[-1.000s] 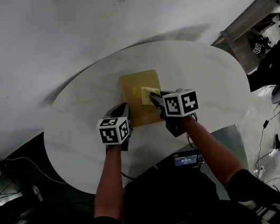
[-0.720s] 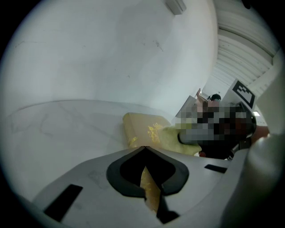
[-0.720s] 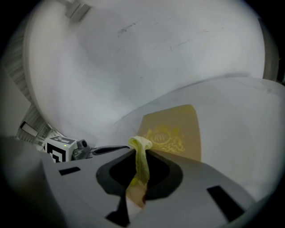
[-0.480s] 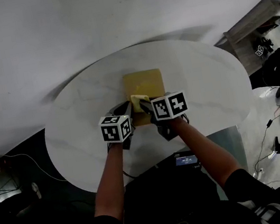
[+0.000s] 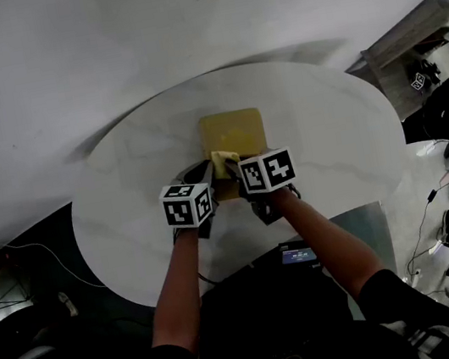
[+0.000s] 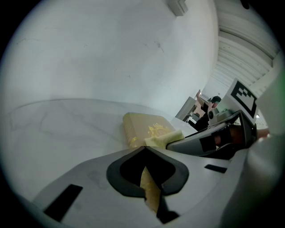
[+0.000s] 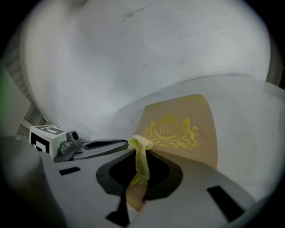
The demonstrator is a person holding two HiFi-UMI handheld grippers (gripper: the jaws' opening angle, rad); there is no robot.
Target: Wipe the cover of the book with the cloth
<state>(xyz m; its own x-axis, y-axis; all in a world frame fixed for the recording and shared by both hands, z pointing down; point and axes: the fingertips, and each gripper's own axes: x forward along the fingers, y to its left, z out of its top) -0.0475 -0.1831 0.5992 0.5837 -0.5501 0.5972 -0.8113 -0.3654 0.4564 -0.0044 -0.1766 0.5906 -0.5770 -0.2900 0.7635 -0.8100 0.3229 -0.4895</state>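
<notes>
A tan book [image 5: 234, 129] with a gold crest lies flat in the middle of the round white table [image 5: 123, 192]. My right gripper [image 5: 229, 167] is shut on a small yellow cloth [image 5: 222, 163] that rests on the book's near left part. In the right gripper view the cloth [image 7: 141, 156] hangs folded between the jaws [image 7: 136, 147], just short of the crest on the book [image 7: 191, 120]. My left gripper [image 5: 204, 170] sits beside it at the book's near left corner, its jaws [image 6: 144, 148] together over the book [image 6: 144, 127]. The cloth [image 6: 164, 138] lies just beyond them.
The table's edge curves close to my body, where a small lit screen [image 5: 296, 254] sits. Dark floor with cables [image 5: 31, 251] lies to the left. A wooden cabinet [image 5: 414, 33] and clutter stand at the far right.
My right gripper has slid the cloth left and toward me across the cover, ending close to the left gripper. The left gripper has stayed put.
</notes>
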